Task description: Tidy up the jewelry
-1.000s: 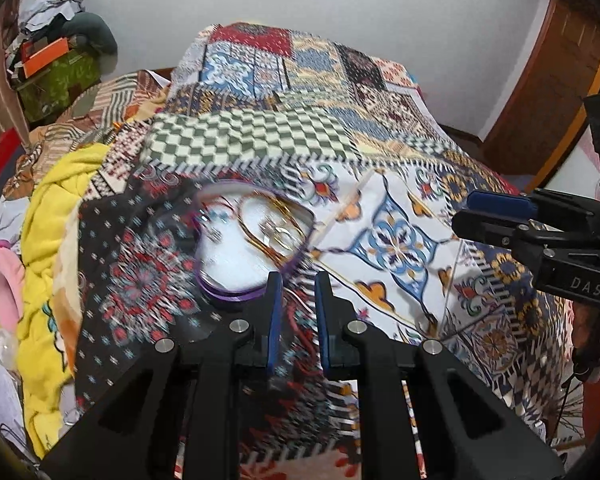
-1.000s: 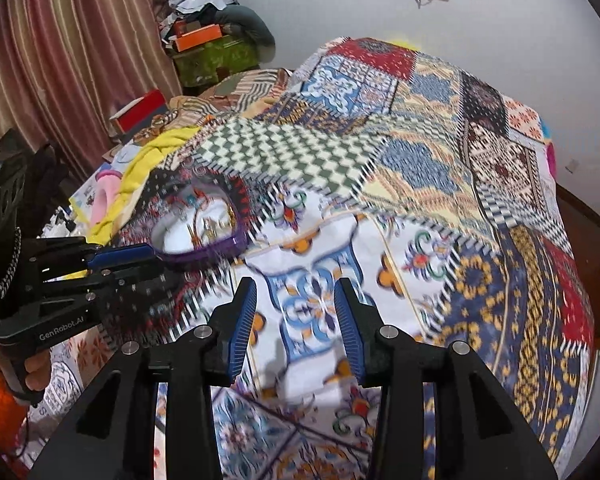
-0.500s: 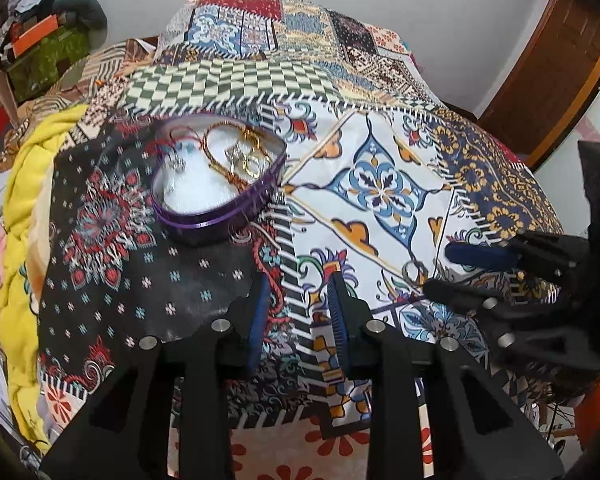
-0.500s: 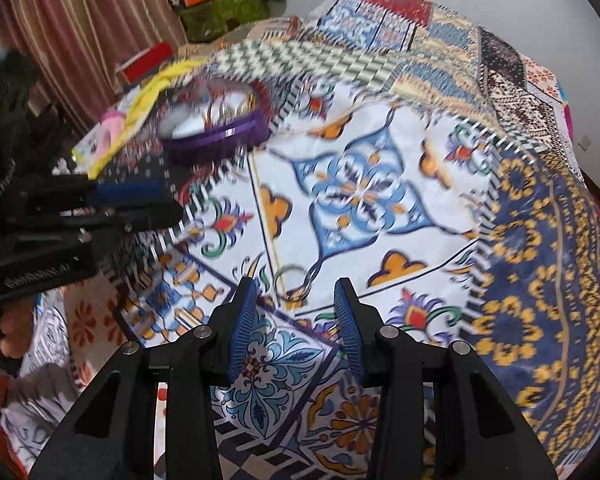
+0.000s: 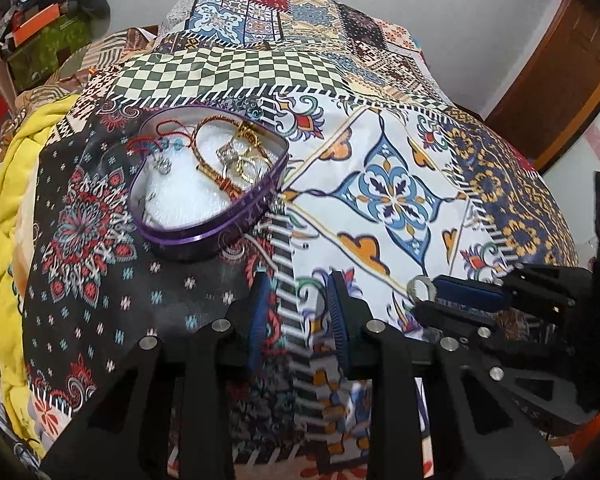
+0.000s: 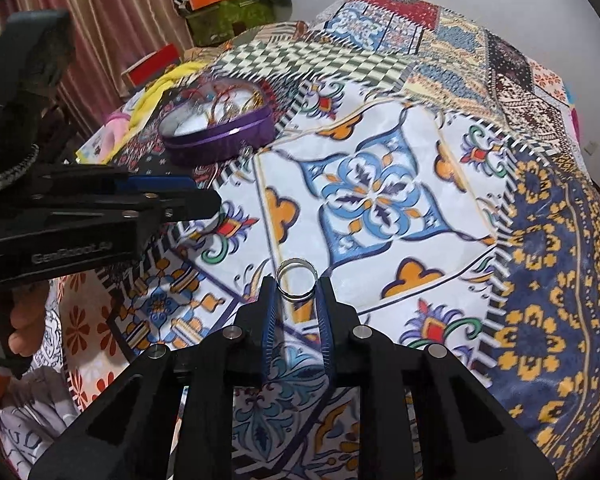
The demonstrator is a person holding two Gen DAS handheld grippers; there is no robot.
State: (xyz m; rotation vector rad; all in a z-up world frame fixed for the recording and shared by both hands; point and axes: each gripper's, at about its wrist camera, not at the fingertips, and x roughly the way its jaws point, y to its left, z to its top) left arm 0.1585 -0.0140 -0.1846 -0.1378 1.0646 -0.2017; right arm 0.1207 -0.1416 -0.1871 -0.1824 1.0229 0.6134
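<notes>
The right gripper (image 6: 296, 286) has its fingers clamped on a silver ring (image 6: 296, 285), held upright above the patterned bedspread (image 6: 380, 200). The left gripper (image 5: 298, 280) hovers empty, fingers apart, near the purple heart-shaped box (image 5: 208, 178) of jewelry.

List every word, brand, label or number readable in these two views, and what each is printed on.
"GenRobot.AI" (blurred, partly guessed): embossed on the side of the left gripper, in the right wrist view.
Purple heart-shaped tin: pale marks on its side band, too blurred to read.
Patchwork bedspread: patterns only, no lettering.
Nothing else readable in either view.
</notes>
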